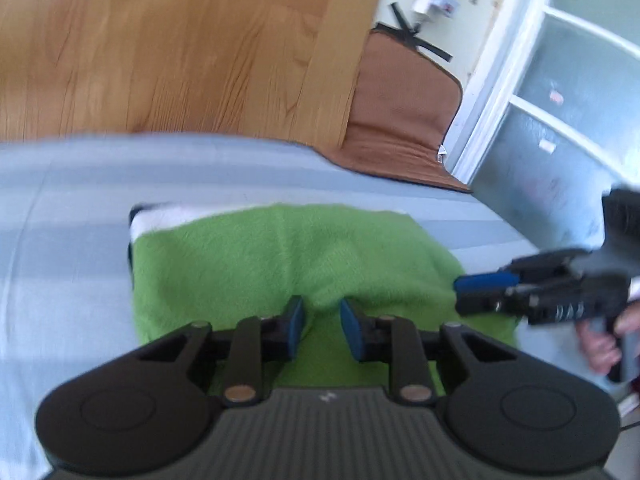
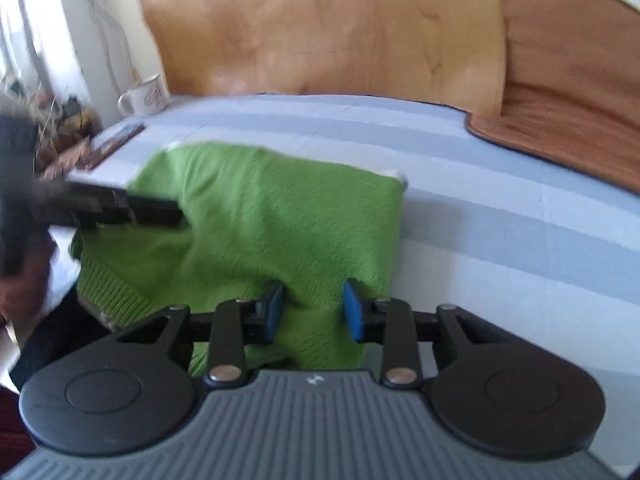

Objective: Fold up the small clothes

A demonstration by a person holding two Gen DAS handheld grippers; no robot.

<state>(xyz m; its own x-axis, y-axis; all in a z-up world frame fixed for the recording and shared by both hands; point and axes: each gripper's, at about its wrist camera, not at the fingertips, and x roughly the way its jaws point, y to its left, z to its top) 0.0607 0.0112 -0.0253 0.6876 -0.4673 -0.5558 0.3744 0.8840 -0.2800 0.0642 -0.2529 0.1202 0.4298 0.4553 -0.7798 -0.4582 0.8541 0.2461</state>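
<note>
A green knitted garment (image 1: 260, 260) (image 2: 280, 220) lies on a blue-striped sheet (image 1: 60, 240) (image 2: 500, 220), with a white edge (image 1: 160, 220) showing at its far left corner. My left gripper (image 1: 321, 320) sits at the near hem, its blue pads closed on a raised fold of the knit. In the right wrist view, my right gripper (image 2: 314, 308) pinches another ridge of the garment near its right edge. Each gripper also shows in the other's view: the right gripper (image 1: 458, 290) at the garment's right side, held by a hand (image 1: 600, 344), and the left gripper (image 2: 180, 212) over the left side.
A wooden headboard (image 1: 160, 40) (image 2: 320, 32) stands behind the bed. A brown cushion (image 1: 400, 120) (image 2: 568, 80) lies at its right end. A mug (image 2: 146, 94) and a flat book (image 2: 116, 142) sit at the far left. A white glazed door (image 1: 560, 120) is on the right.
</note>
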